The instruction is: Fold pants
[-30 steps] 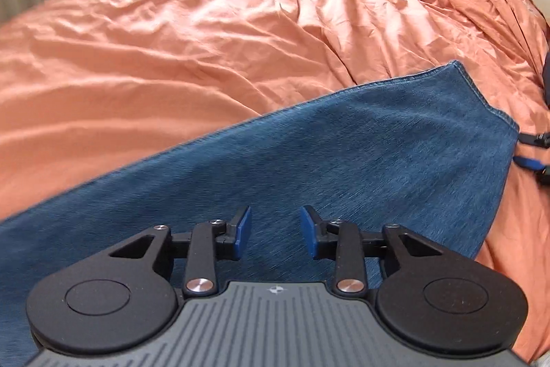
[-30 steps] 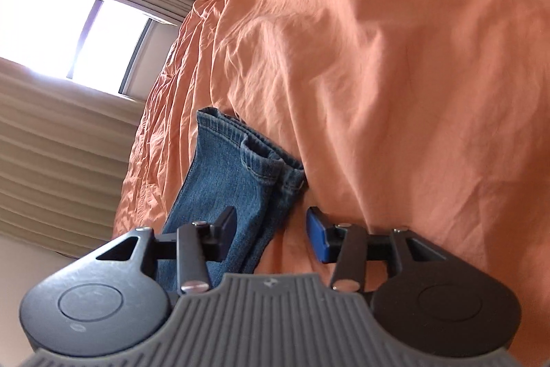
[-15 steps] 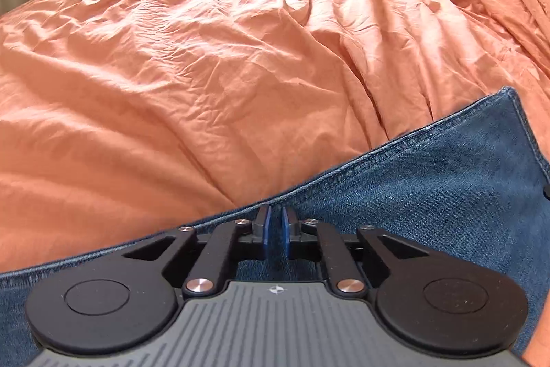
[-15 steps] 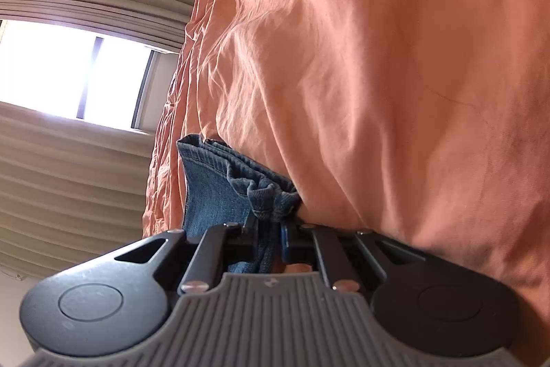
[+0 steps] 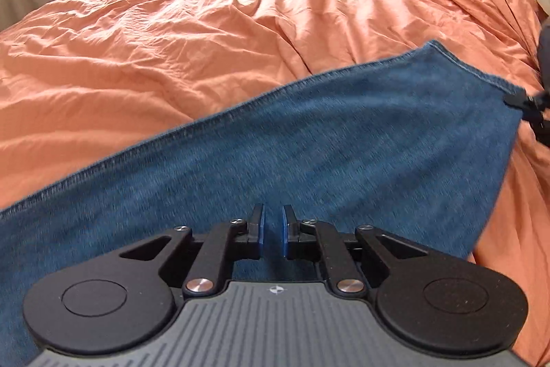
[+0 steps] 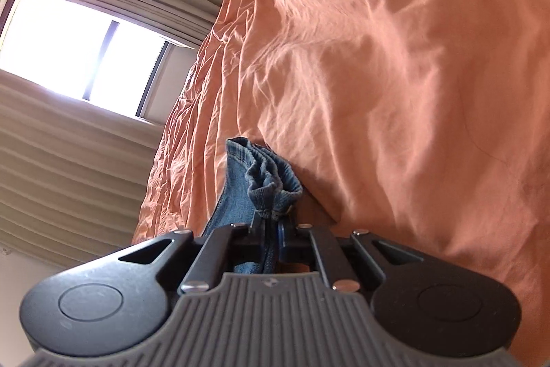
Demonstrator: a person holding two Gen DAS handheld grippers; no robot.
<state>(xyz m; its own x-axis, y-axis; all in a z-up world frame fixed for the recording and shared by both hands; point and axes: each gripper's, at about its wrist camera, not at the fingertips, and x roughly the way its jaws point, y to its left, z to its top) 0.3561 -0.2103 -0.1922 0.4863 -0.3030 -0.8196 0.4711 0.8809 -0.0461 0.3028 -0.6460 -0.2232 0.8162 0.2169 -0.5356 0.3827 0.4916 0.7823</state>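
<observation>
No writing shows anywhere. The right gripper pinches the bunched pants; the left gripper, nearly closed, holds denim I can't confirm.

Daylight came from the window, blown out white. Sheet was bright with soft crease shadows. Pants looked motion-blurred. Strong fisheye bending, dark corners in both views.

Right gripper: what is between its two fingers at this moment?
In the right wrist view, bunched denim of the pants sits between the right gripper fingers, clamped.
</observation>
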